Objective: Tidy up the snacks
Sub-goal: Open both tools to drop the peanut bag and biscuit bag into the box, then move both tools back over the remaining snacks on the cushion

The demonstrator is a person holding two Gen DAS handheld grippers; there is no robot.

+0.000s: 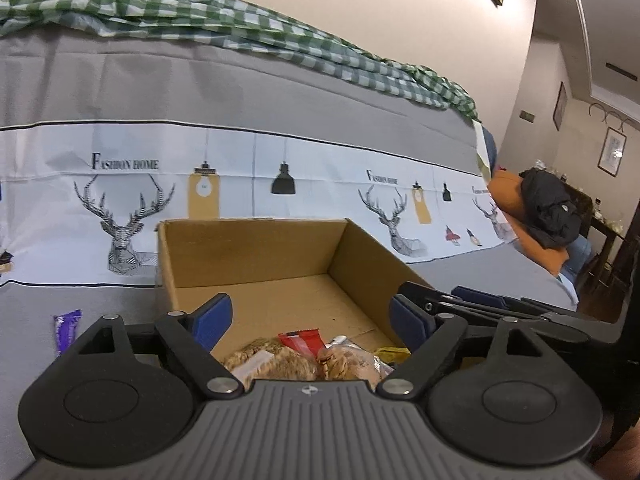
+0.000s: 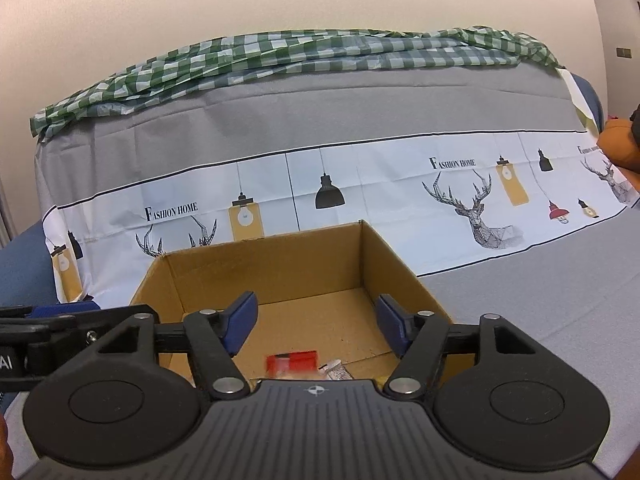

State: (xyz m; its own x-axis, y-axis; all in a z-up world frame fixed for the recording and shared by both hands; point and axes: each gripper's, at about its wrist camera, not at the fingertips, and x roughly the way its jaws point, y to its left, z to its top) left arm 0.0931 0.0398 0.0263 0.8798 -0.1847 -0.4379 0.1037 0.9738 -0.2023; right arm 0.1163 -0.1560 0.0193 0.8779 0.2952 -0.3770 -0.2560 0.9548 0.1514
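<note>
An open cardboard box (image 1: 256, 244) stands on the grey cover, its far half bare. My left gripper (image 1: 310, 316) hangs open over the box's near part, nothing between its blue pads. Below it lie clear bags of brown snacks (image 1: 280, 364), a red packet (image 1: 302, 342) and a yellow packet (image 1: 394, 353). A purple snack bar (image 1: 66, 330) lies on the cover left of the box. My right gripper (image 2: 318, 322) is open over the same box (image 2: 280, 264), above the red packet (image 2: 294, 361). It holds nothing.
Behind the box rises a sofa back under a grey cover with deer and lamp prints (image 1: 280, 100), a green checked cloth (image 1: 240, 24) along its top. An orange cushion (image 1: 512, 200) and a black garment (image 1: 552, 208) lie far right.
</note>
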